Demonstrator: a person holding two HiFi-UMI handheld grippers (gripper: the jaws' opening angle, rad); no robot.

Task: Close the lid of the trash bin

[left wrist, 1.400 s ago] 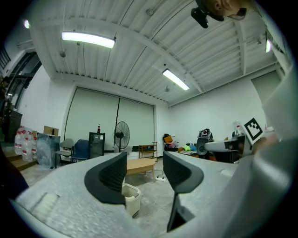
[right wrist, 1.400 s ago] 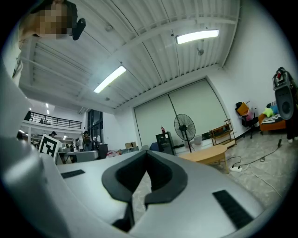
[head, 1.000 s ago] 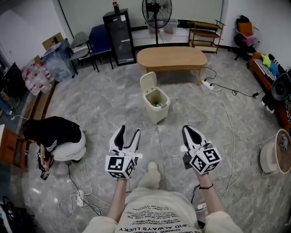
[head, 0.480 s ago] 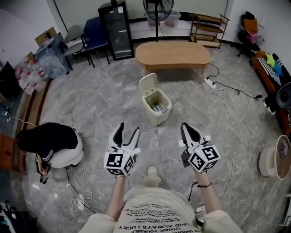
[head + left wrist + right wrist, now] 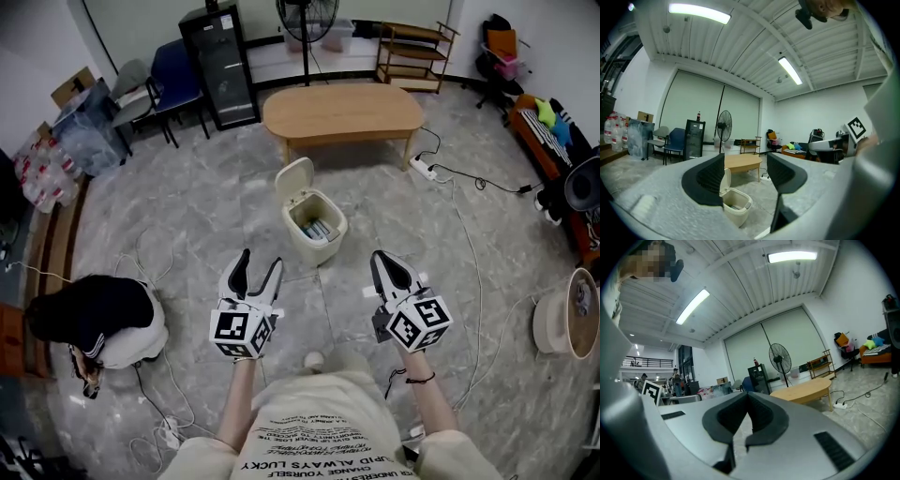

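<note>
Reaching the trash bin (image 5: 314, 228) is the current step: it stands on the floor ahead, well apart from both grippers, lid (image 5: 293, 178) upright. Left gripper (image 5: 260, 260) jaws have just been opening, wide and empty; right gripper (image 5: 380, 258) jaws are together. Next, tip the lid down over the opening.

My left tool (image 5: 262, 261) and right tool (image 5: 381, 258), in the lower middle of the head view, have white shells, and their tapered fingers (image 5: 239, 272) are lined in black. Each carries a white cube with black square markers: the left cube (image 5: 239, 333) and the right cube (image 5: 419, 323). I wear a cream short-sleeved T-shirt (image 5: 319, 445) with black lettering along the bottom edge of the frame. There is a thin dark band (image 5: 422, 380) on my right wrist, and a pale shoe (image 5: 314, 360) shows between my arms.
</note>
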